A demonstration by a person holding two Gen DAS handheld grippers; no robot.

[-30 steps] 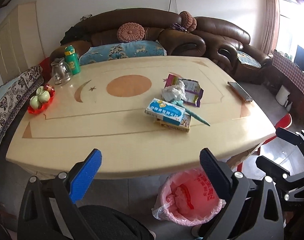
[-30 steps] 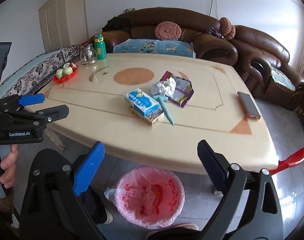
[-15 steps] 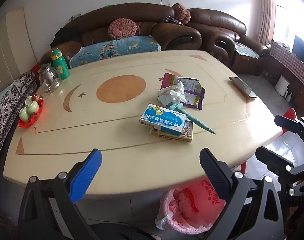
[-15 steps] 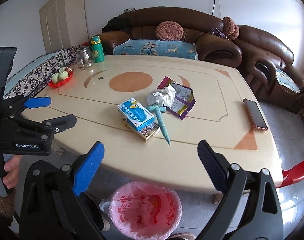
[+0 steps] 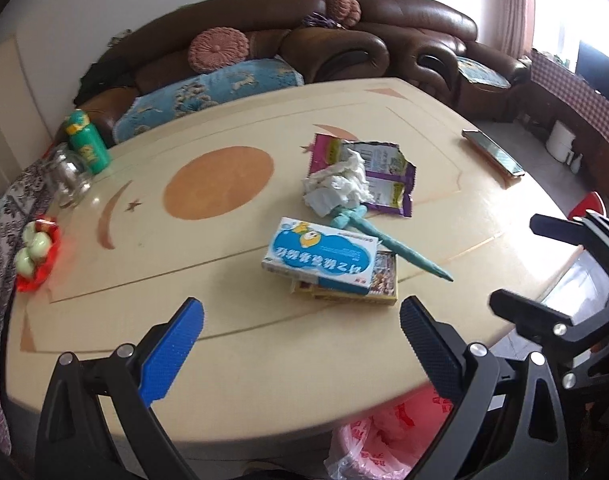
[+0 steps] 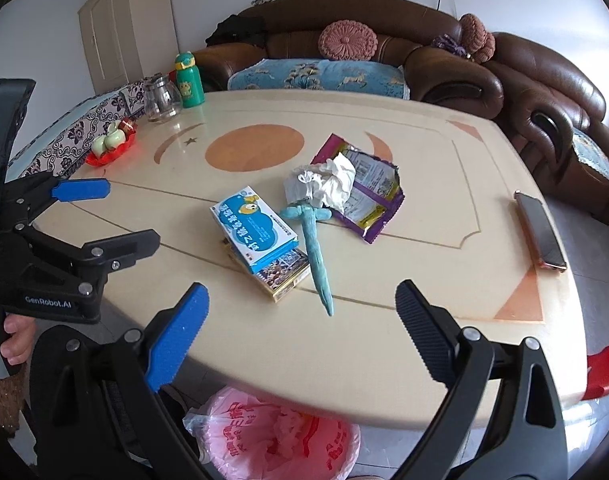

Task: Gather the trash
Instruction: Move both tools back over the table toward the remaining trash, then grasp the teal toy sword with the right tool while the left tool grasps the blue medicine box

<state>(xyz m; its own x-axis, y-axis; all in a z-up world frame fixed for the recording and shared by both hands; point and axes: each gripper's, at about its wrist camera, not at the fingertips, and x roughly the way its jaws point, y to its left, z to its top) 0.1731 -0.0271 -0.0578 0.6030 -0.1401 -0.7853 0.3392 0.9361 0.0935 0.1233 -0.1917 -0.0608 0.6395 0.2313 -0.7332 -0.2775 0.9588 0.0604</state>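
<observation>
Trash (image 6: 304, 216): crumpled, heaped mid-table

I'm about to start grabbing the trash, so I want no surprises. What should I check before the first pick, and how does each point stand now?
1. Left gripper open, holding nothing: ok.
2. Right gripper open, holding nothing: ok.
3. Crumpled tissue lies uncovered on the purple wrapper: ok.
4. Pink-lined trash bin open below the table edge: ok.
5. Phone lies apart from the trash: ok.
6. Blue box empty, truly trash: cannot tell.
</observation>
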